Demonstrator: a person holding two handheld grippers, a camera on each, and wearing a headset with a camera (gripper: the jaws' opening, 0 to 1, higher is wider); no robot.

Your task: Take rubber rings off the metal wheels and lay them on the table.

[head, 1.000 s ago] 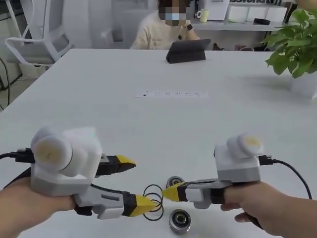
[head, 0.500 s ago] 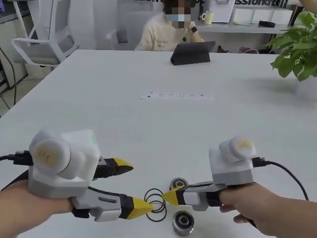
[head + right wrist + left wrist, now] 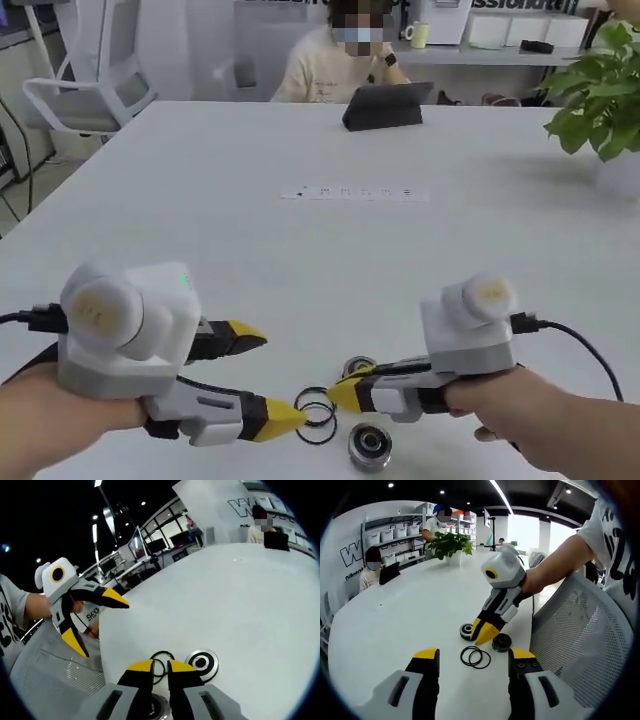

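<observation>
Two thin black rubber rings (image 3: 316, 415) lie overlapping on the white table (image 3: 330, 250), and in the left gripper view the rings (image 3: 475, 657) sit just ahead of my jaws. One metal wheel (image 3: 356, 367) lies just beyond them and another wheel (image 3: 368, 445) nearer me. My left gripper (image 3: 268, 377) stands open, its lower yellow tip beside the rings. My right gripper (image 3: 340, 393) is shut and empty, its tip pointing at the rings from the right. In the right gripper view my right gripper (image 3: 161, 667) hovers over the rings (image 3: 159, 656), with a wheel (image 3: 202, 664) to its right.
A person sits at the far end of the table behind a dark tablet (image 3: 387, 106). A potted plant (image 3: 600, 90) stands at the far right and a white strip (image 3: 355, 193) lies mid-table. A mesh chair (image 3: 575, 630) stands close to the table's near edge.
The head camera has tilted a little. Both grippers stay almost where they were, tips near the rings; rings and wheels have not moved.
</observation>
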